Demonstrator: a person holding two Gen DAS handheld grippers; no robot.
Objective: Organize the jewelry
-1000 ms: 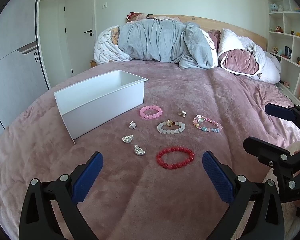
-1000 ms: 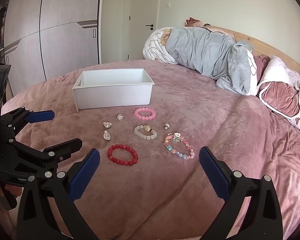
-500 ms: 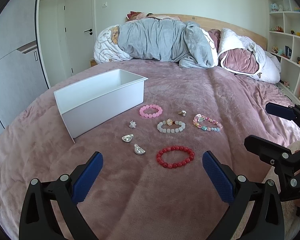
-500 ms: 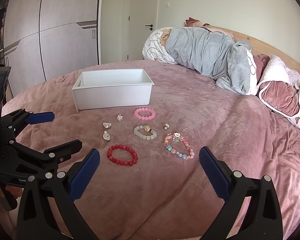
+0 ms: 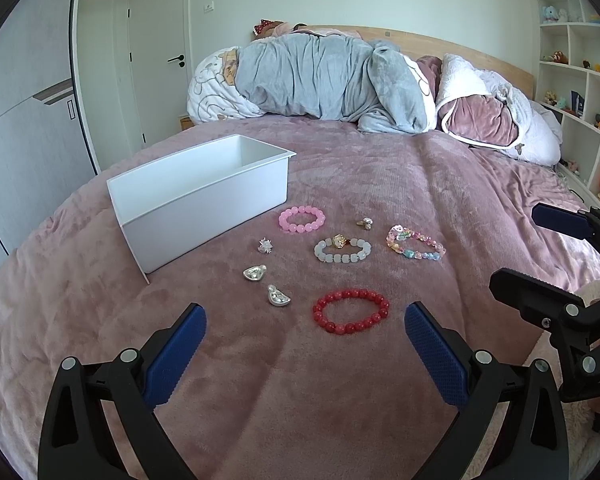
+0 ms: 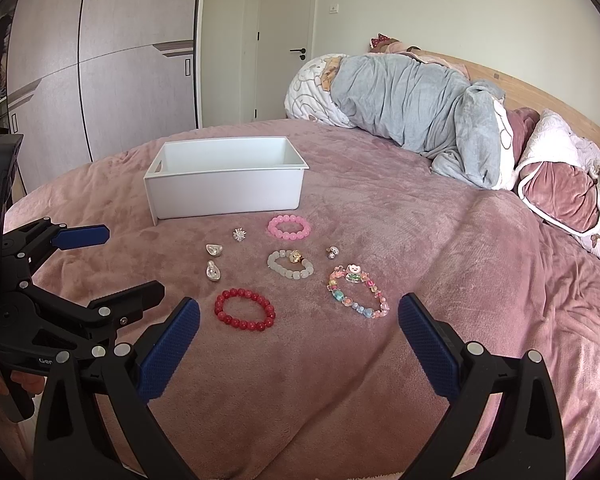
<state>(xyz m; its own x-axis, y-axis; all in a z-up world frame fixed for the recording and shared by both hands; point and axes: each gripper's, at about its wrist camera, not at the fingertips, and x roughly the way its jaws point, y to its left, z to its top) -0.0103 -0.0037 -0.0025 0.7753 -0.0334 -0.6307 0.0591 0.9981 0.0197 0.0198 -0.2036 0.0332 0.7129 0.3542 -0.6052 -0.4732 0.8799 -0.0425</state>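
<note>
Both grippers hover wide apart and empty-handed over the pink plush bedspread (image 5: 380, 168). The left gripper (image 5: 305, 322) has the red round-bead bracelet (image 5: 350, 311) just ahead, slightly right of centre between its spread blue pads; the right gripper (image 6: 299, 314) sees that bracelet ahead-left and the pastel multicoloured charm bracelet (image 6: 357, 290) just ahead of it. Farther ahead lie the pale white-green bead bracelet with a gold charm (image 5: 342, 249), the pink bead bracelet (image 5: 301, 218), two silver ingot-shaped pieces (image 5: 266, 284) and the white rectangular plastic bin (image 5: 204, 200), apparently unfilled.

Judgement call: these are light, floppy elastic loops with hard slick beads, likely to sink into the plush, so pinch across one side of the ring, pressing slightly down.

Compared with a second back, practically nothing has changed: grippers equally wide, jewelry unmoved.
</note>
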